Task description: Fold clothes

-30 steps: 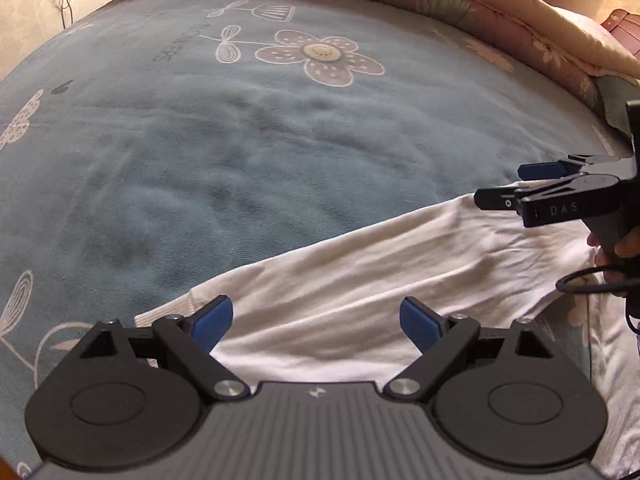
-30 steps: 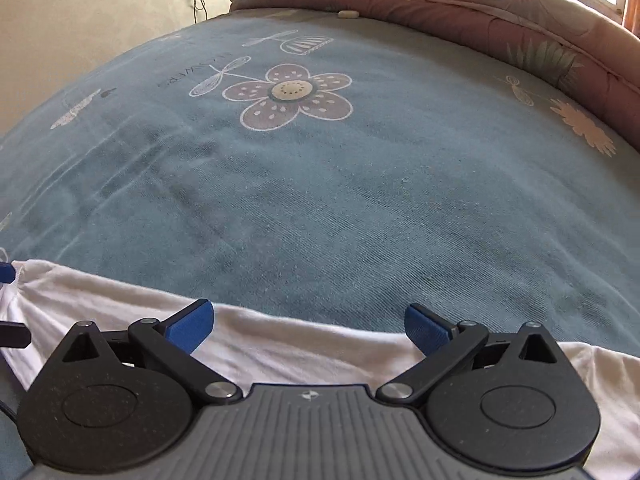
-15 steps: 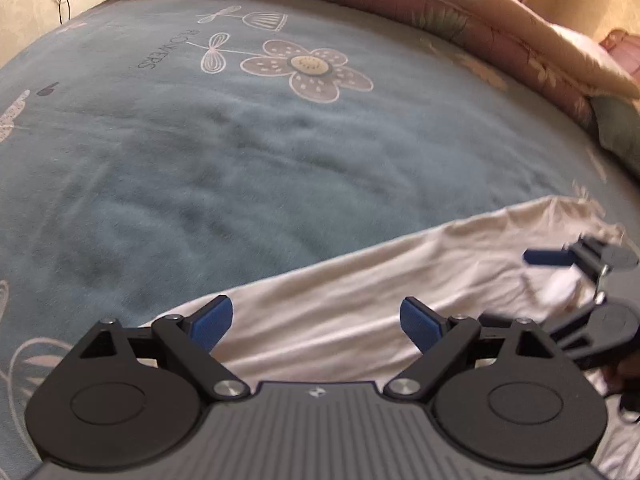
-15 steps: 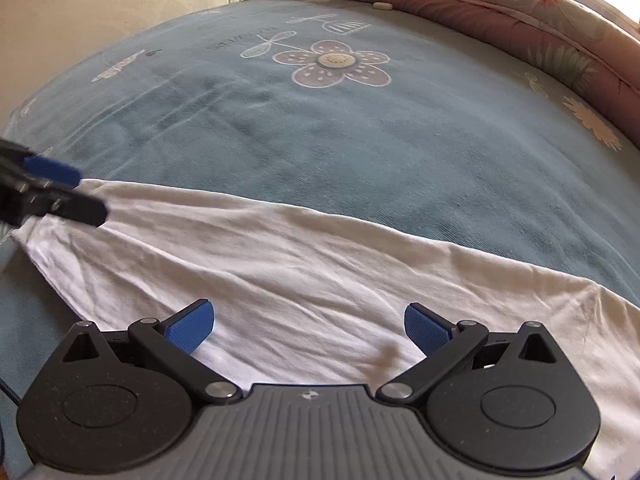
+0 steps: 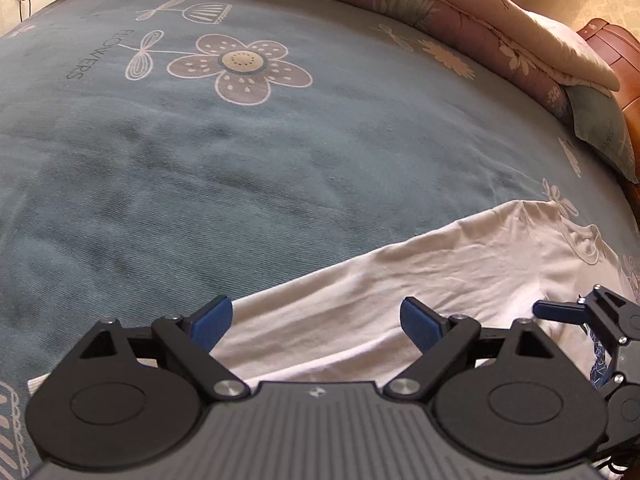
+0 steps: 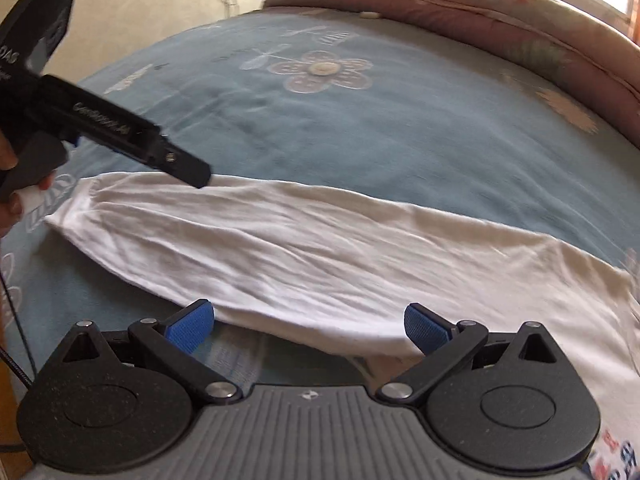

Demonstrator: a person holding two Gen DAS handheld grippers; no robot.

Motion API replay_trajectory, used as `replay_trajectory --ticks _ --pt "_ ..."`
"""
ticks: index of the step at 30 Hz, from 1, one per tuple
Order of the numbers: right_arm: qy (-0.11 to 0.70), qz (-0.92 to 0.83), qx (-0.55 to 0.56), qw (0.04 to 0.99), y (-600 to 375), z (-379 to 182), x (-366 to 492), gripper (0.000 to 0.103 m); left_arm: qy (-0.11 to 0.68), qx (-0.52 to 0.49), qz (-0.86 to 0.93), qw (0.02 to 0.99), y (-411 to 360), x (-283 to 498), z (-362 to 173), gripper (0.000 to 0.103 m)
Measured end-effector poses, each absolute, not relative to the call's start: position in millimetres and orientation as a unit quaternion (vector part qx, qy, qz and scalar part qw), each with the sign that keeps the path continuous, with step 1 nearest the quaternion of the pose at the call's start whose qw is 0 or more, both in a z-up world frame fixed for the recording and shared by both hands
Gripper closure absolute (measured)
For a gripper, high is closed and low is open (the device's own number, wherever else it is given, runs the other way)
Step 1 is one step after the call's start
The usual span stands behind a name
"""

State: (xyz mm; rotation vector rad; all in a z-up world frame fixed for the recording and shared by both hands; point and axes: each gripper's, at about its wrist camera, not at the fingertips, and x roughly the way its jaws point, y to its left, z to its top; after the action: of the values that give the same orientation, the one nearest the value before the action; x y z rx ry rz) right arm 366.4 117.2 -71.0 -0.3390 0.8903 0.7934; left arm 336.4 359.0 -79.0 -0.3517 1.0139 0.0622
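Observation:
A white long-sleeved shirt [image 5: 420,280] lies on the blue flowered bedspread [image 5: 240,168], its long sleeve [image 6: 300,248] stretched out flat across the bed. My left gripper [image 5: 316,318] is open and empty, just above the sleeve near its cuff end. My right gripper [image 6: 310,326] is open and empty over the sleeve's near edge, toward the shoulder. The left gripper also shows in the right wrist view [image 6: 120,132], hovering above the cuff. One blue fingertip [image 5: 558,310] of the right gripper shows at the right of the left wrist view.
A rolled pink floral quilt [image 5: 460,12] lies along the far side of the bed. A pillow [image 5: 604,132] and a wooden headboard [image 5: 612,40] stand at the far right. The floor [image 6: 132,12] lies beyond the bed's left edge.
Both grippers have pulled back and risen from the sleeve. More of the flat sleeve shows in the right wrist view. The left gripper now hangs above the cuff.

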Motion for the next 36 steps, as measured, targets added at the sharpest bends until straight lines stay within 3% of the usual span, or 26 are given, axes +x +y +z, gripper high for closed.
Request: replay_trajectory --ticks 10,18,25,36 --pt "0.501 0.343 -0.059 0.792 93 -104 373 0.000 0.484 -0.166 0.009 0.859 315 342 -76 0.012" --pt "0.478 0.313 -0.047 0.820 55 -87 369 0.000 0.480 -0.151 0.021 0.864 301 336 -56 0.012" --pt "0.514 0.406 0.017 0.755 63 -98 368 0.000 0.466 -0.143 0.029 0.873 269 335 -40 0.012" --pt "0.474 0.322 -0.099 0.814 -78 -81 371 0.000 0.476 -0.104 -0.046 0.872 168 354 -34 0.012"
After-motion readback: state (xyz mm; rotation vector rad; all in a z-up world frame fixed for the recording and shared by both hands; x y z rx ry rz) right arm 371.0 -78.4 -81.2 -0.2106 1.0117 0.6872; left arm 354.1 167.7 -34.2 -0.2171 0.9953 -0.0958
